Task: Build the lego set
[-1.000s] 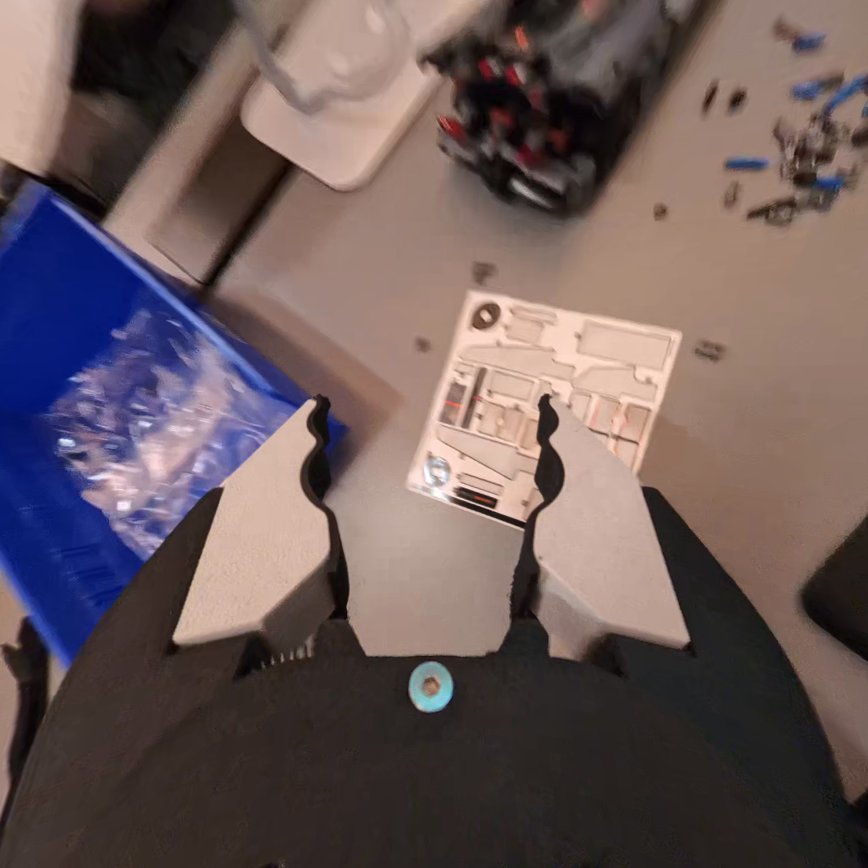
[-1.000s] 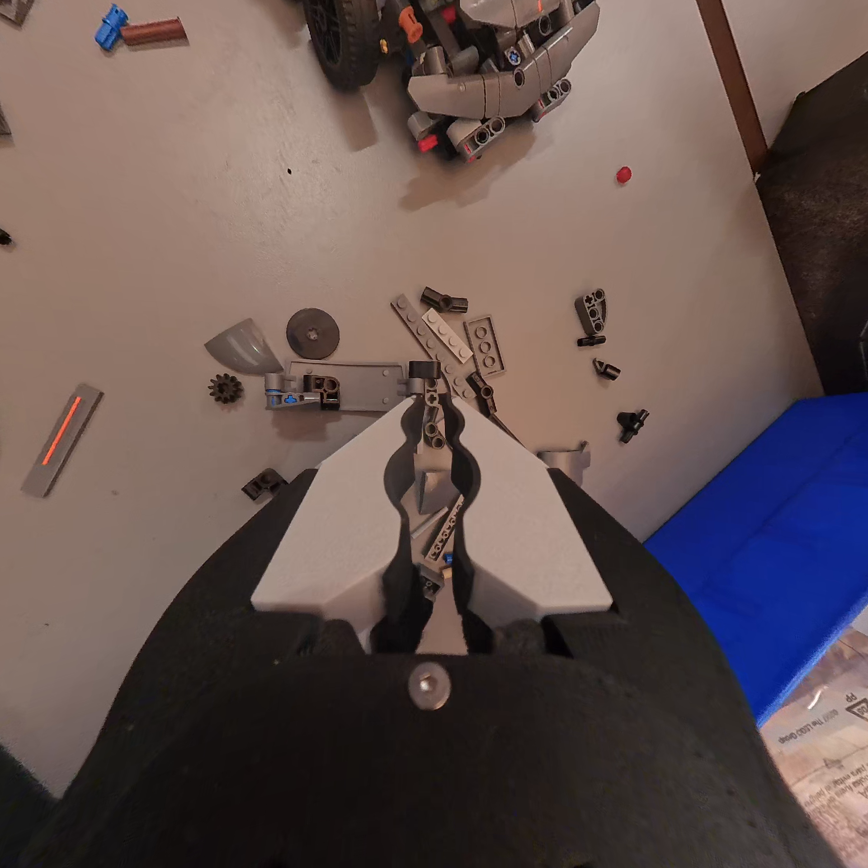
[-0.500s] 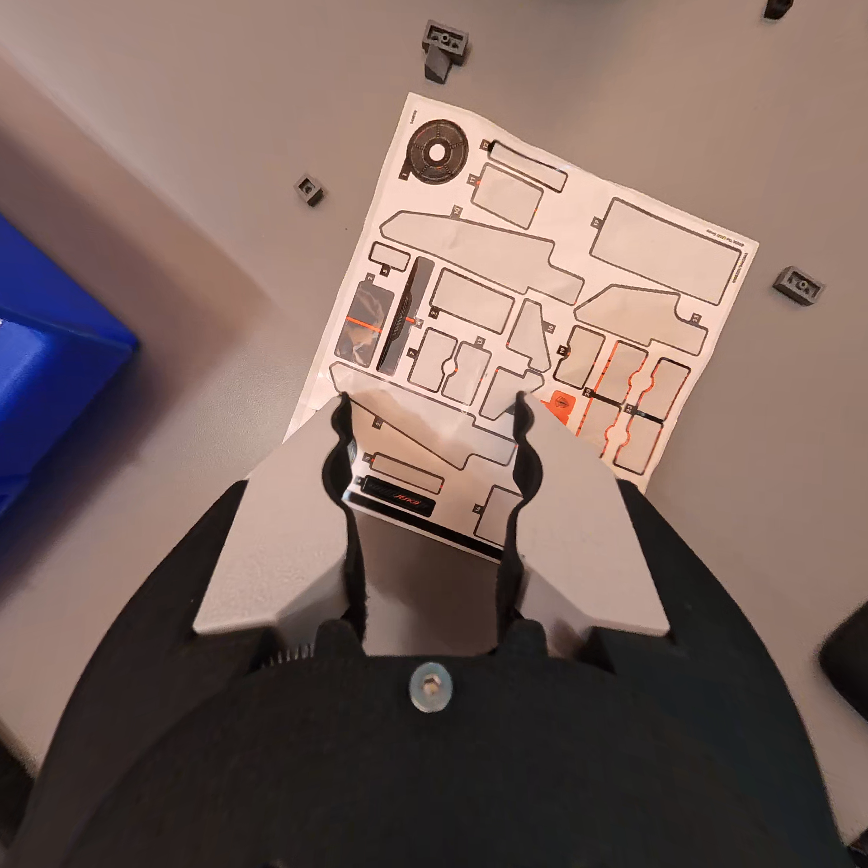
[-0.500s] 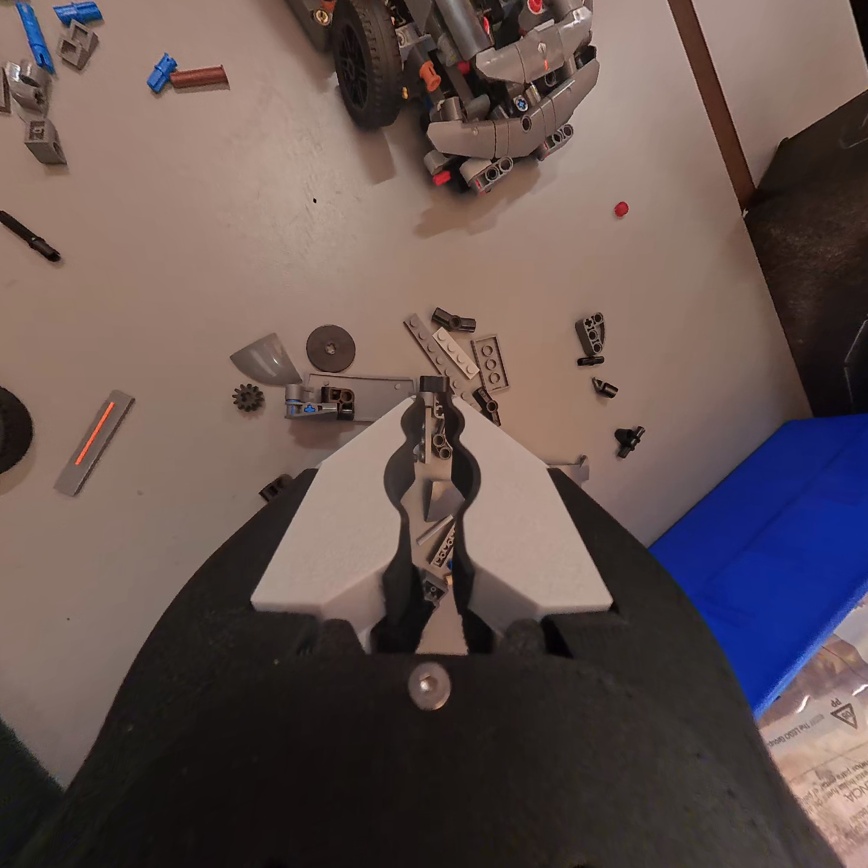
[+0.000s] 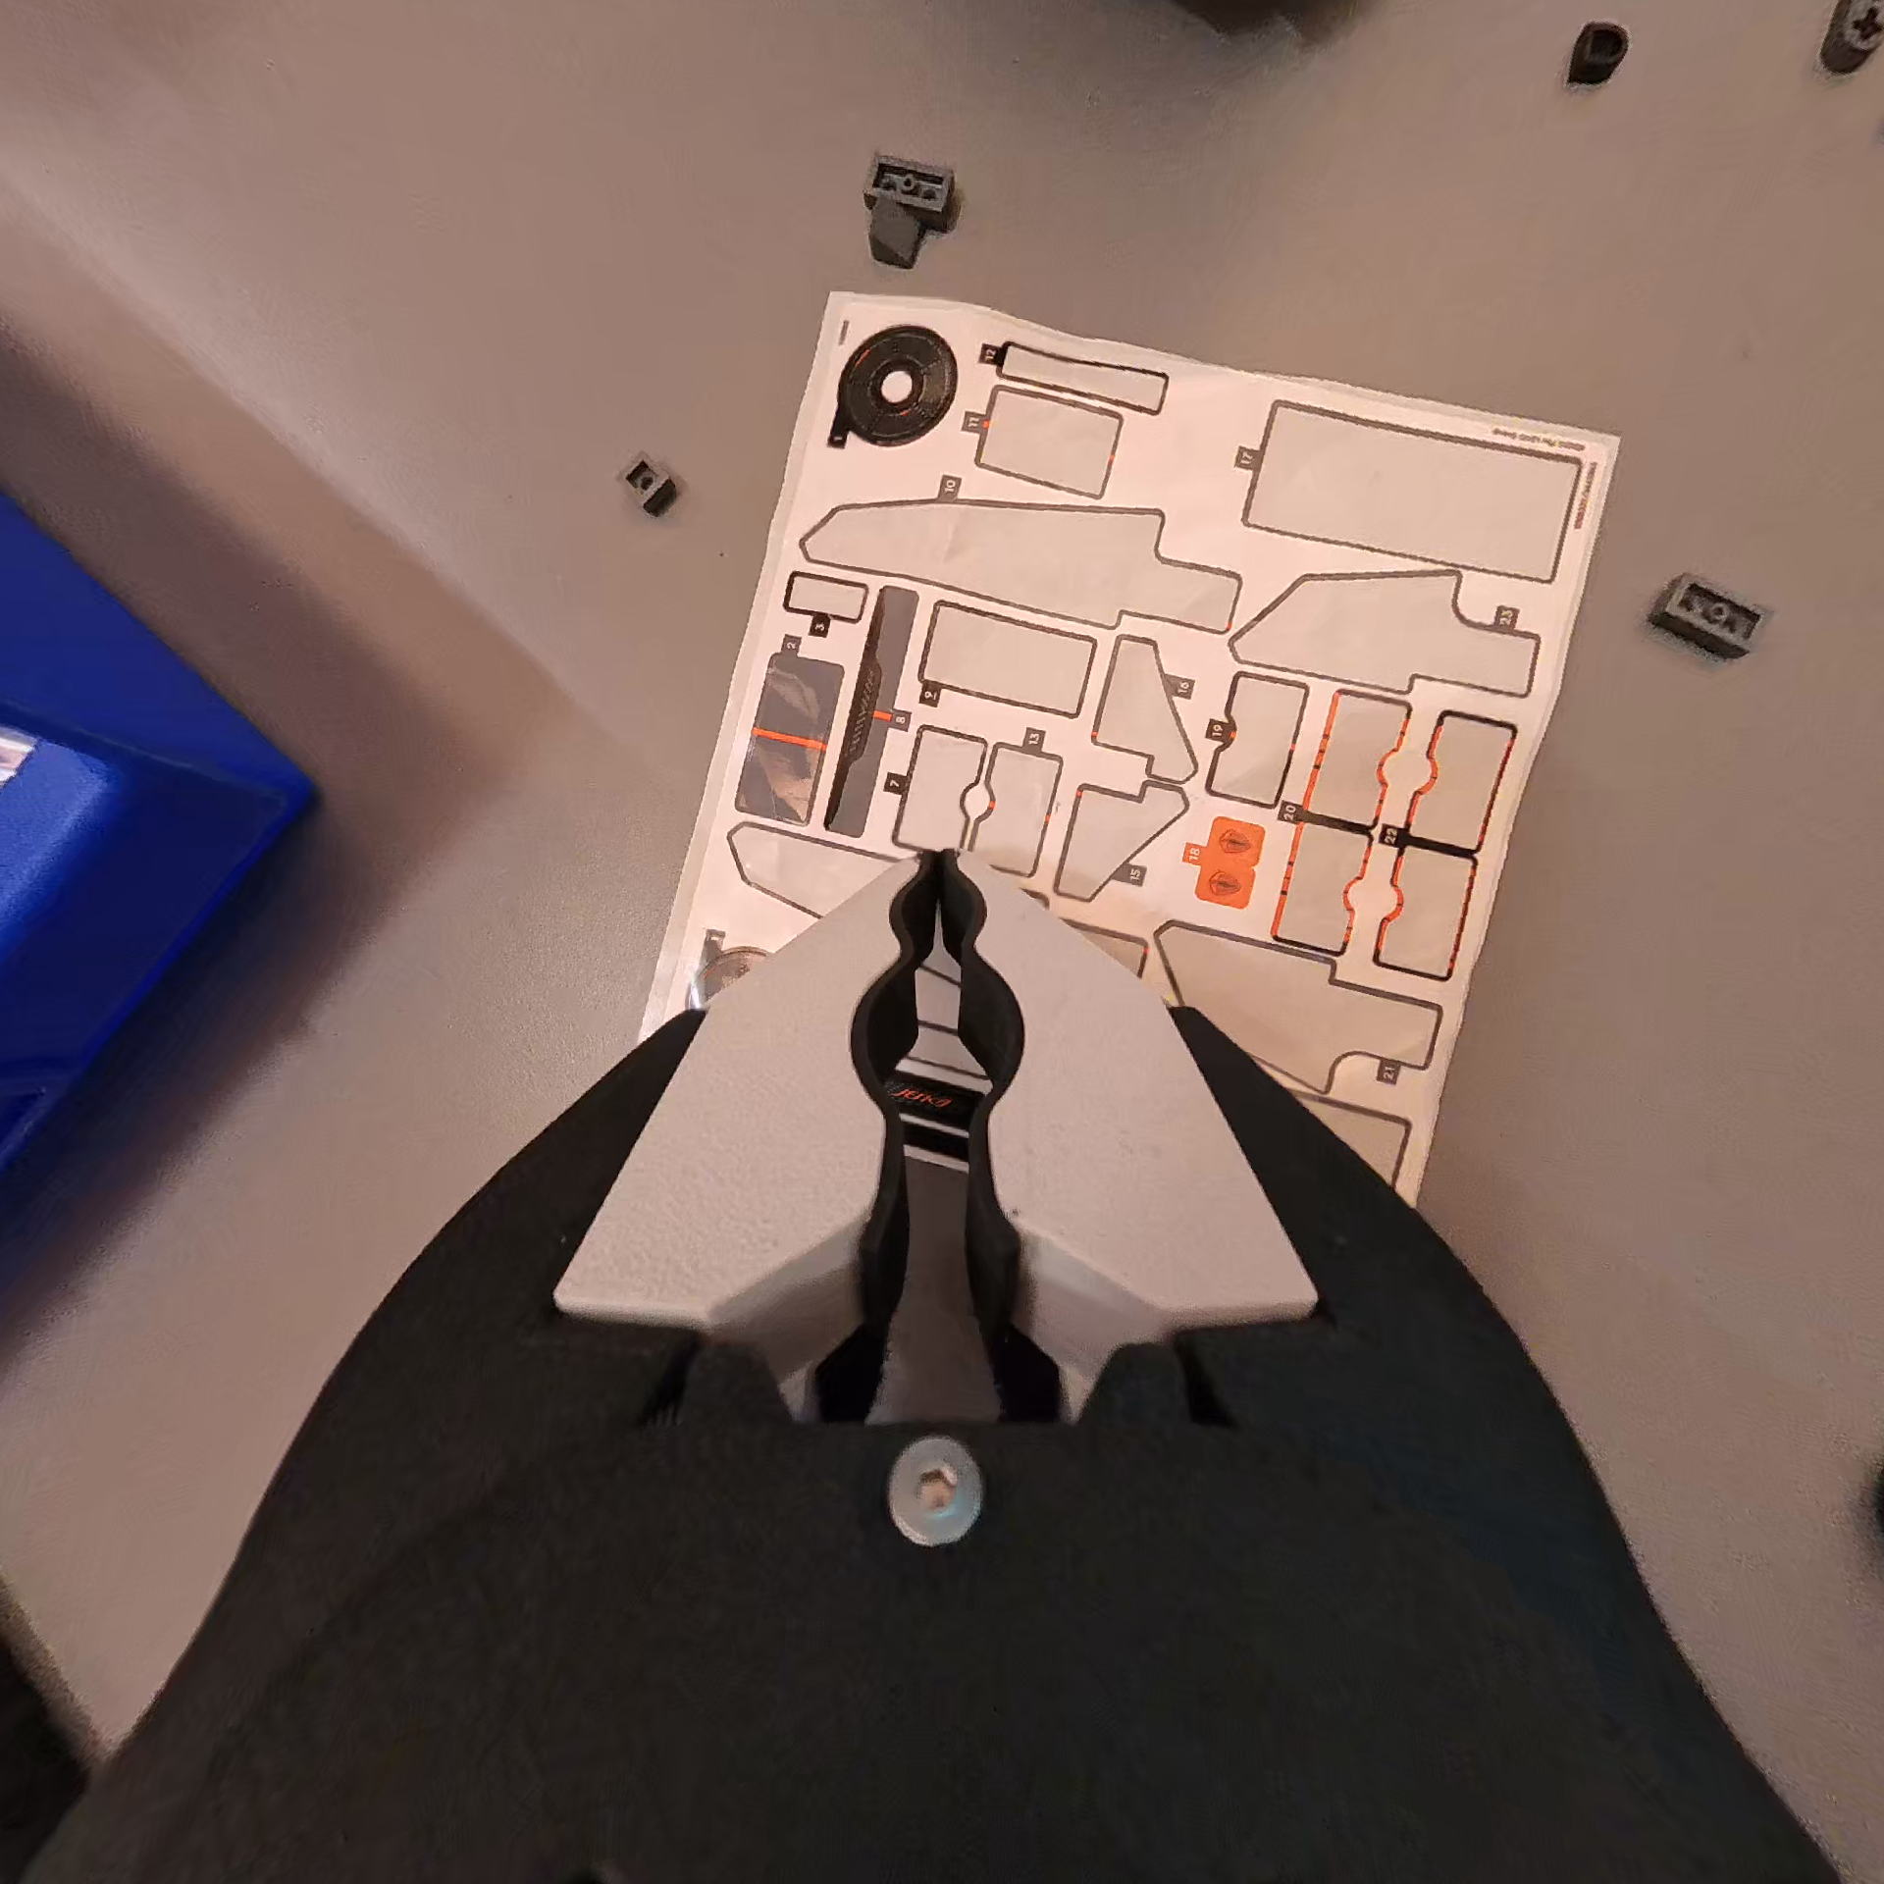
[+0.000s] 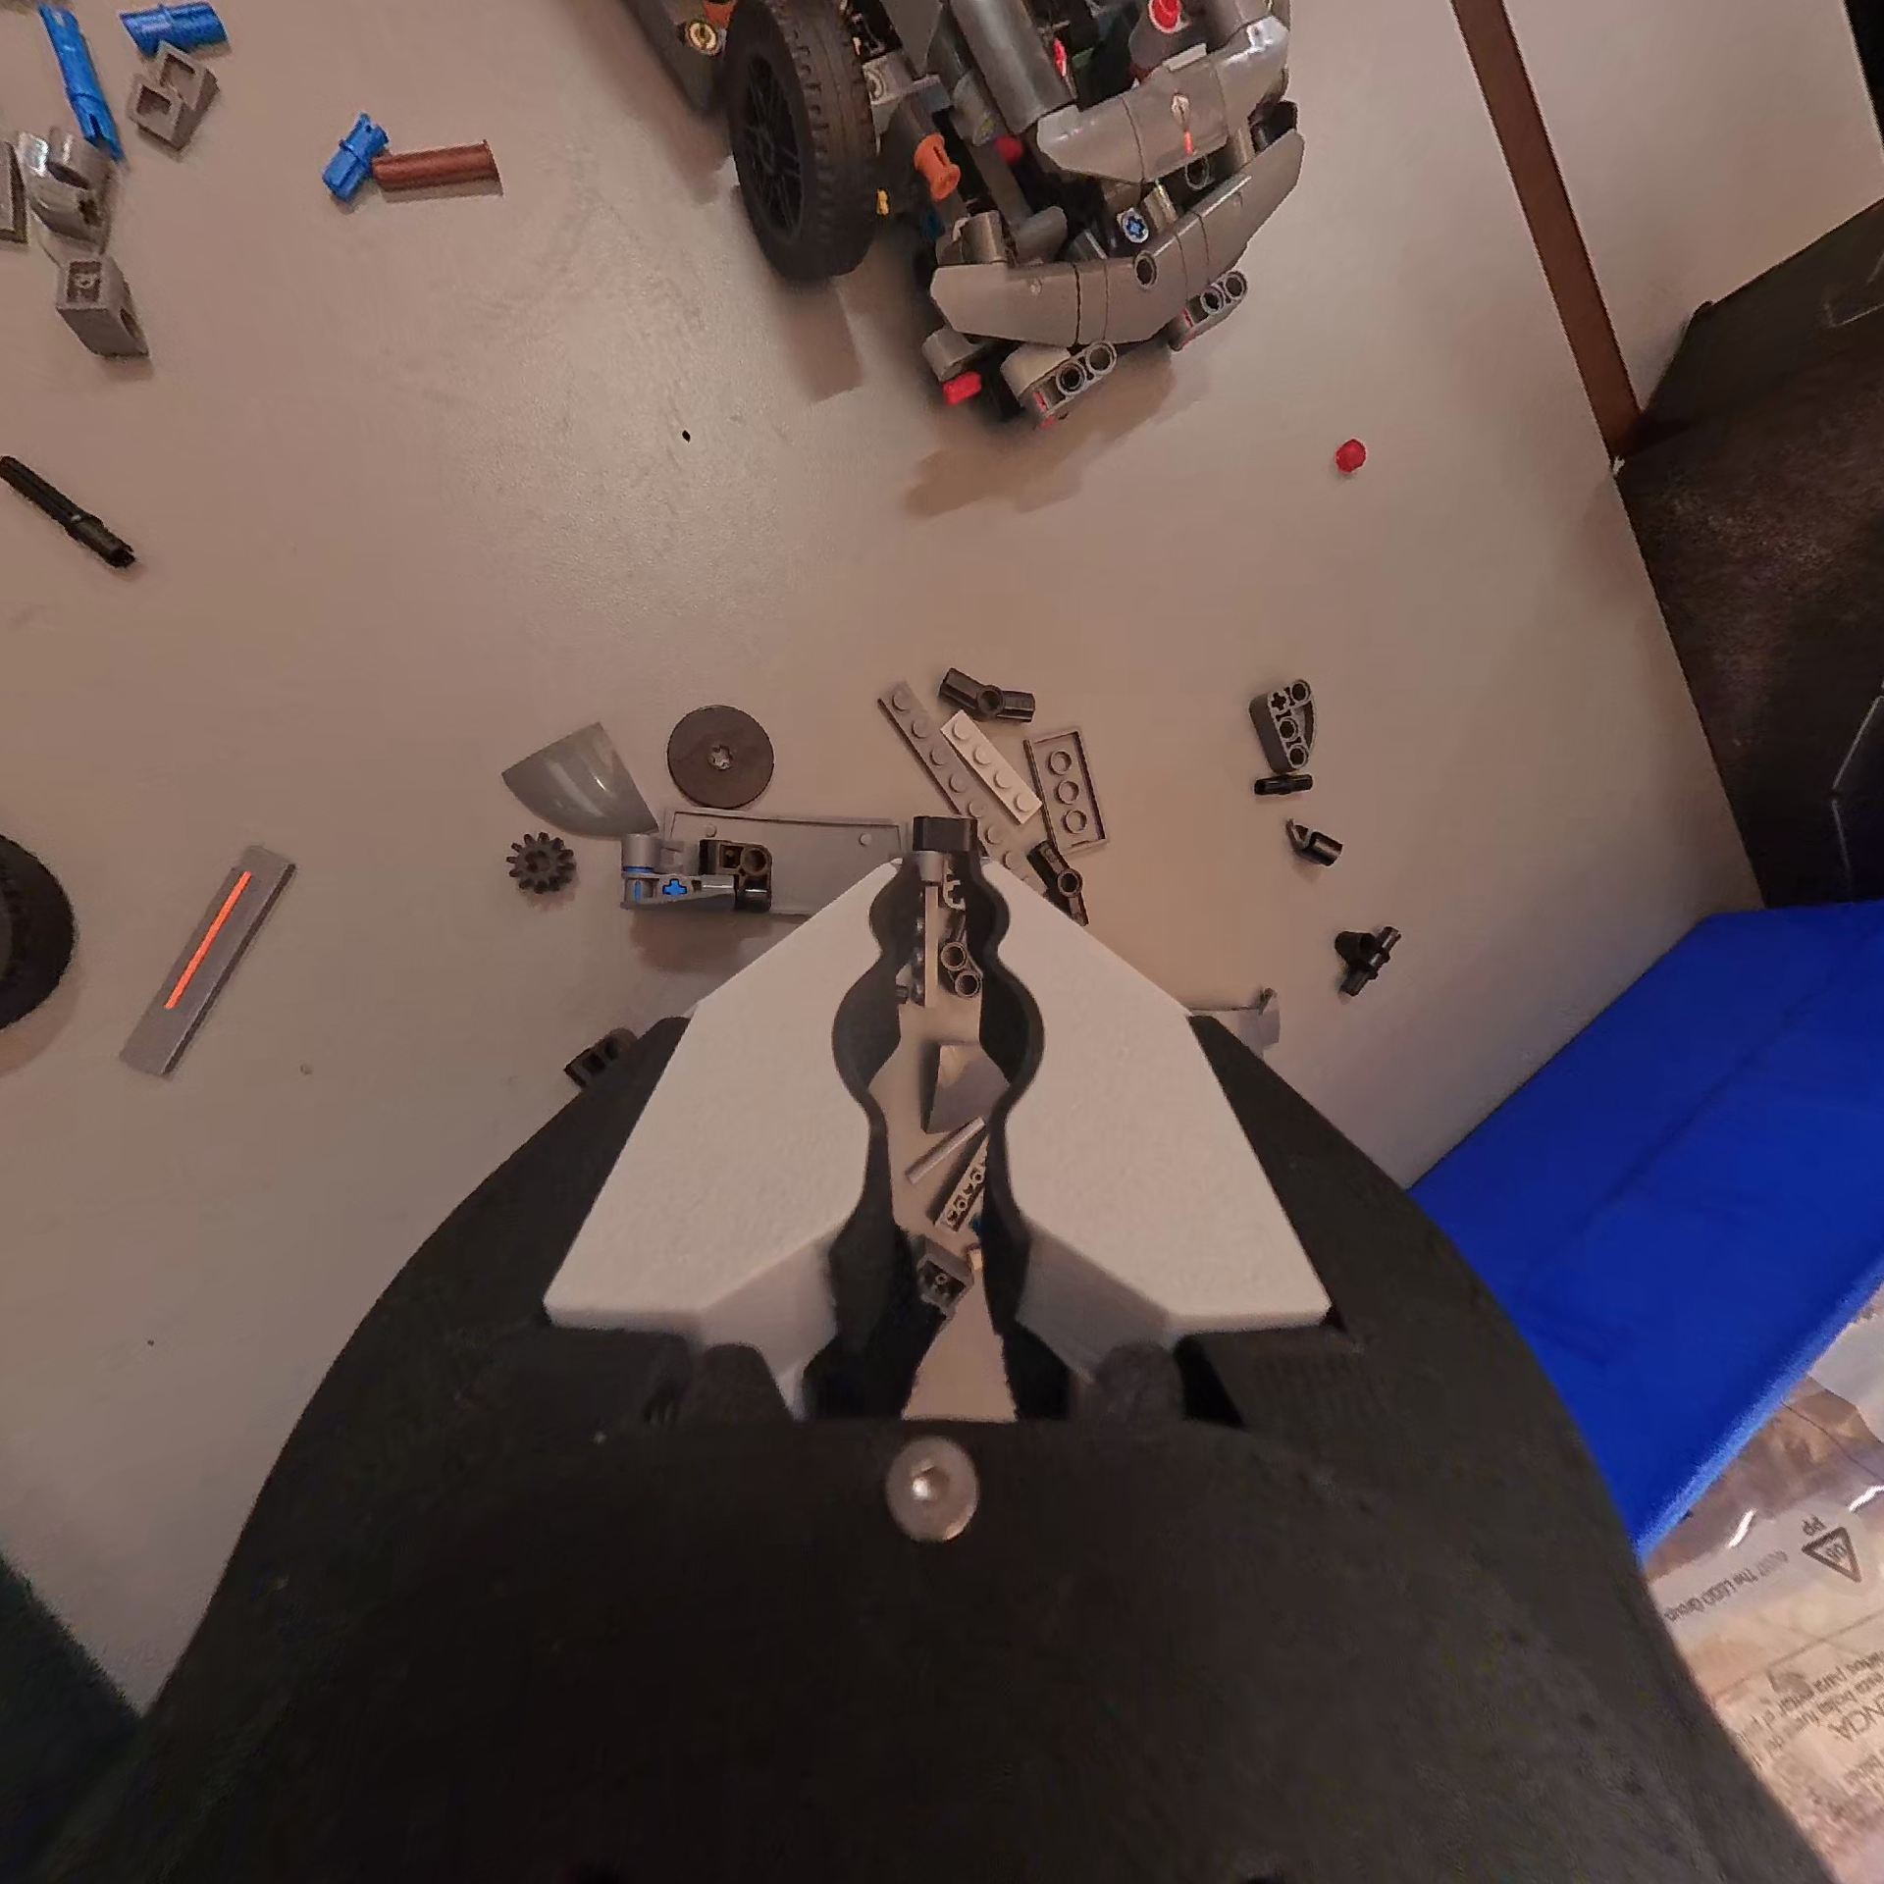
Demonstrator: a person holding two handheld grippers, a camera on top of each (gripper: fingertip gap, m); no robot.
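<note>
Glossy paper is what the left gripper (image 5: 939, 858) deals with: the sticker sheet (image 5: 1172, 652) lies flat on the grey table (image 5: 408, 306), just ahead of and under the claw's tips, with the tips meeting over its near half. The jaws are clenched, but whether a sticker or the sheet's surface is pinched cannot be told. The sheet is judged thin, light and floppy, easily creased, best taken by an edge or a sticker corner. Small dark grey bricks (image 5: 905, 204) sit beyond it, and a blue bin (image 5: 112, 816) lies to the claw's left.

The right gripper (image 6: 933, 867) is clamped on a slim grey Technic sub-assembly (image 6: 943, 979), rigid plastic, light, though its joints might pop under twisting. Ahead lie loose plates (image 6: 979, 765), hard and slippery, and farther off the partly built car (image 6: 1019, 173).
</note>
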